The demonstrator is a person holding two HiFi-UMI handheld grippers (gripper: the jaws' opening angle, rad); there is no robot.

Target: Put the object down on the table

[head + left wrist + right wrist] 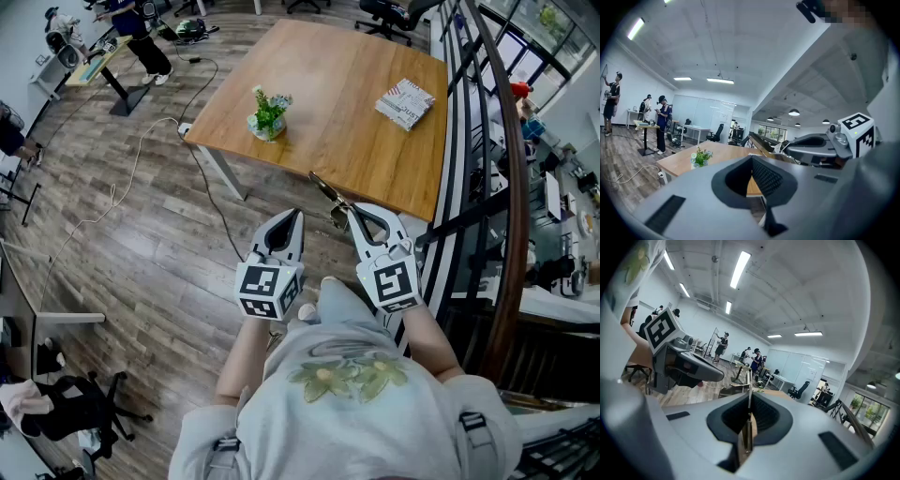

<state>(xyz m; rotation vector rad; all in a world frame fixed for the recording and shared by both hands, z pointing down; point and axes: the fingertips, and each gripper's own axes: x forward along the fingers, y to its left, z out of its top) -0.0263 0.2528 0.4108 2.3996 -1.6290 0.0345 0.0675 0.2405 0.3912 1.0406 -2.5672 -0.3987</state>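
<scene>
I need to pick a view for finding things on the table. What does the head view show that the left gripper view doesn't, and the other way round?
Head view only: the book lying on the table, and the tabletop seen whole from above.
Left gripper view only: the ceiling lights and the room seen at table height.
Both: the table, the plant standing on it, and the right gripper.

One table (356, 141), plant (268, 114), book (405, 103), thin object (326, 190); two grippers (296, 216) (351, 210).
</scene>
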